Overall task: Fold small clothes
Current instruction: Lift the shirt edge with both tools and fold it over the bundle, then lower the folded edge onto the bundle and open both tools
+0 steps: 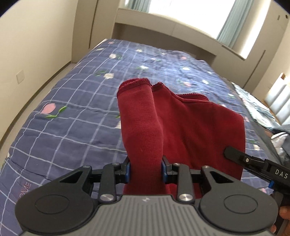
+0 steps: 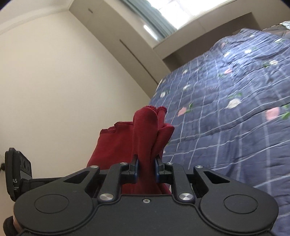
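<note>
We've got the red garment [image 1: 181, 127] up off the quilt [image 1: 63, 112], both tongs clamped on bunched folds of it. The left gripper [image 1: 145, 169] sits a bit wider around its fold than the right gripper [image 2: 146, 169]. Hemmed edges poke up at 12 o'clock past the pads. The right tong's tip shows at 3 o'clock in the left view. Plenty of bare quilt from 9 to 1 o'clock.

home bedroom indicated: bed [image 1: 76, 101] covered by blue checked floral quilt [image 2: 235, 127]; curtained window [image 1: 190, 16] seen at 12 o'clock; plain cream walls [image 2: 54, 81].
</note>
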Demonstrator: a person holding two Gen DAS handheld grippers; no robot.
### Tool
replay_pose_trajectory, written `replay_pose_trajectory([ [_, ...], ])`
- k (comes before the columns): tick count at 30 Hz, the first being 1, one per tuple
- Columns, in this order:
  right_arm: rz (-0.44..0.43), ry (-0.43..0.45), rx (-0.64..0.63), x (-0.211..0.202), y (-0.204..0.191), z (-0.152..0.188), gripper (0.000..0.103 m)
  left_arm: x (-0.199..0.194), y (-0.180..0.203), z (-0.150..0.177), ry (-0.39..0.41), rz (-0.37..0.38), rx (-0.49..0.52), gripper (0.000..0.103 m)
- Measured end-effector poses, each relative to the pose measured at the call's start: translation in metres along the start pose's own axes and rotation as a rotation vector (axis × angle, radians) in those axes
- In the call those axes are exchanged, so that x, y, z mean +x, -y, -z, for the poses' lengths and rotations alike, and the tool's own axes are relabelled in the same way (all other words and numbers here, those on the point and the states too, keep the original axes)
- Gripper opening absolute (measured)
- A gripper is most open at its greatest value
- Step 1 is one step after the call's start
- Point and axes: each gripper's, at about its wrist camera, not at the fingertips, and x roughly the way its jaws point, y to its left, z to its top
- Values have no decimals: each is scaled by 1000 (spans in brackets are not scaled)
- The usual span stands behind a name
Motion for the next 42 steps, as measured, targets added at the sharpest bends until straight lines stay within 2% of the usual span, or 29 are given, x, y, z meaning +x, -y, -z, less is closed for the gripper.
replay_pose_trajectory([
  [4, 12, -44, 11, 30, 1, 3, 18, 21, -27, 0, -24, -12, -38, 34],
  [14, 42, -97, 31, 65, 19, 5, 18, 57, -48, 7, -69, -9, -85, 34],
  [30, 68, -91, 28, 73, 25, 7, 19, 70, -55, 10, -89, -15, -107, 37],
  [32, 85, -94, 8, 74, 24, 8, 21, 71, -55, 11, -91, -21, -109, 40],
  [34, 111, -98, -29, 76, 22, 8, 29, 72, -56, 12, -94, -37, -116, 46],
  [36, 158, -101, -100, 80, 20, 11, 34, 74, -57, 14, -103, -57, -121, 51],
  [38, 203, -99, -146, 82, 21, 15, 35, 75, -60, 18, -111, -66, -125, 59],
  [40, 208, -94, -131, 79, 26, 18, 40, 70, -62, 22, -114, -66, -131, 70],
  [41, 203, -88, -118, 75, 27, 20, 47, 66, -61, 24, -107, -68, -129, 74],
  [42, 200, -82, -115, 72, 27, 21, 58, 60, -59, 26, -93, -75, -127, 86],
])
